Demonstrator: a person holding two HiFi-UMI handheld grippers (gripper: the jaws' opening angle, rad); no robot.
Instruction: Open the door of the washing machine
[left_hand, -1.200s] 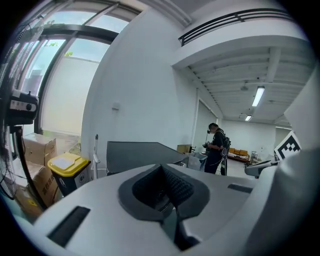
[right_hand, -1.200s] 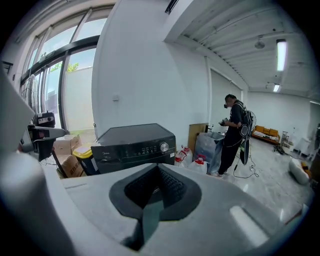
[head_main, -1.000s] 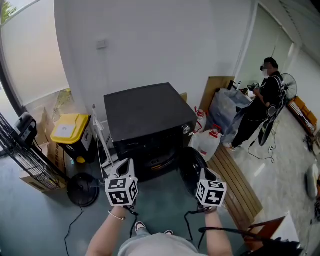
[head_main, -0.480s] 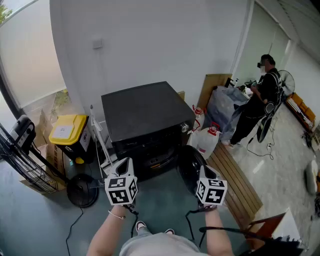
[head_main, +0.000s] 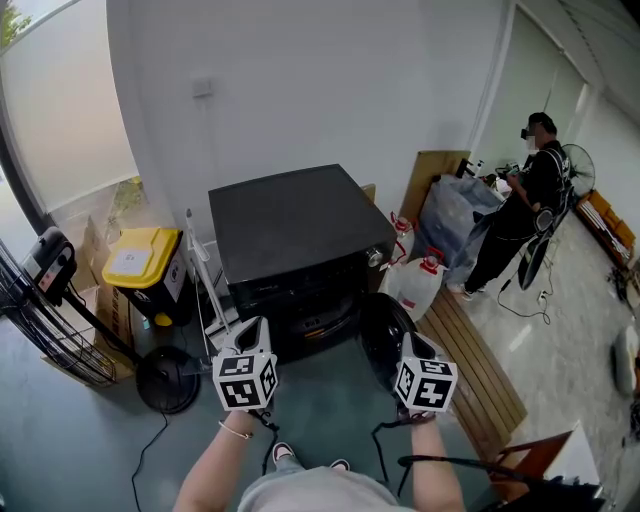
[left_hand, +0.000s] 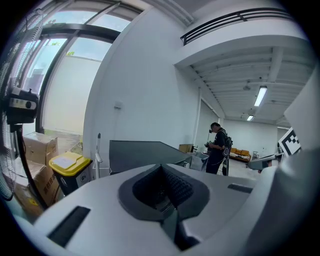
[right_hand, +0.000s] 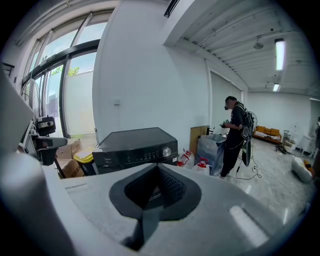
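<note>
Yellow bin (head_main: 140, 262) left of washing machine (head_main: 295, 235), jugs (head_main: 415, 282) right, its round door (head_main: 385, 335) hanging open. Panel print unreadable. Left gripper (head_main: 250, 330), right gripper (head_main: 412, 348): jaws together, empty.

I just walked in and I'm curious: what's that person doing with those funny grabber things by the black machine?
A person stands in front of a black washing machine with a grabber in each hand. The left gripper and the right gripper are both shut and empty. They are held in the air short of the machine and touch nothing. The machine's round door looks already swung open toward the right. Another person stands farther back on the right.
</note>
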